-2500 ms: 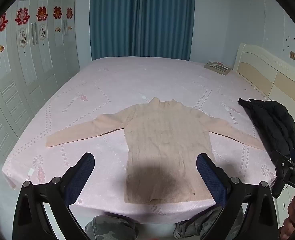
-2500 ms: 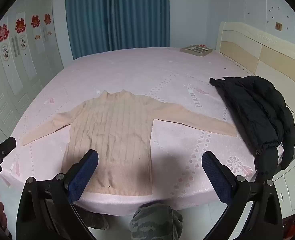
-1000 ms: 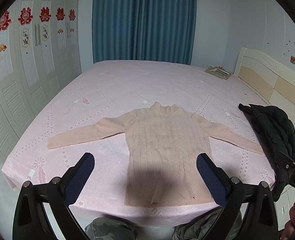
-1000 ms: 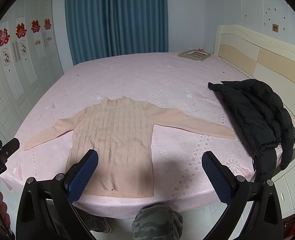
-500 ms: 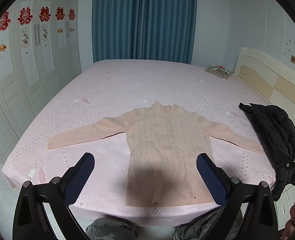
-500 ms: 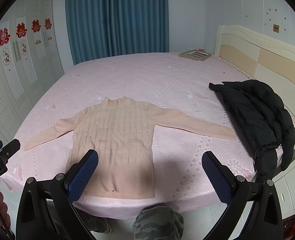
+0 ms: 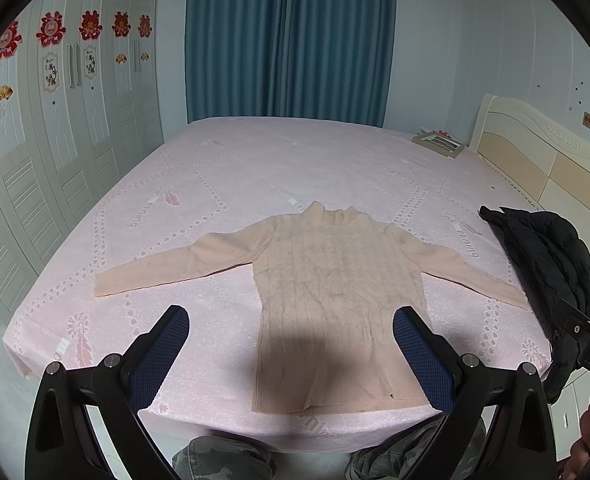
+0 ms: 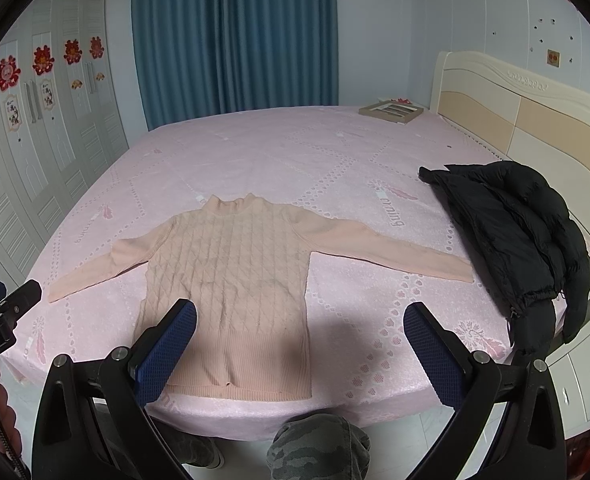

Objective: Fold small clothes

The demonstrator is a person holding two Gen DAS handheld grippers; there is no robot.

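Note:
A small peach knit sweater (image 7: 335, 292) lies flat, front up, on the pink bed (image 7: 255, 168), sleeves spread to both sides, hem at the near edge. It also shows in the right wrist view (image 8: 235, 280). My left gripper (image 7: 291, 320) is open and empty, held above the near edge of the bed over the sweater's lower half. My right gripper (image 8: 301, 312) is open and empty, held above the near edge over the sweater's right side. Neither touches the cloth.
A black padded jacket (image 8: 515, 232) lies on the bed's right side by the headboard (image 8: 535, 120). A flat frame (image 8: 391, 111) lies at the far right corner. White wardrobes (image 7: 55, 140) stand left, a blue curtain (image 7: 291, 40) behind.
Both grippers have drawn back and up a little from the bed, then held nearly still. The sweater has not moved.

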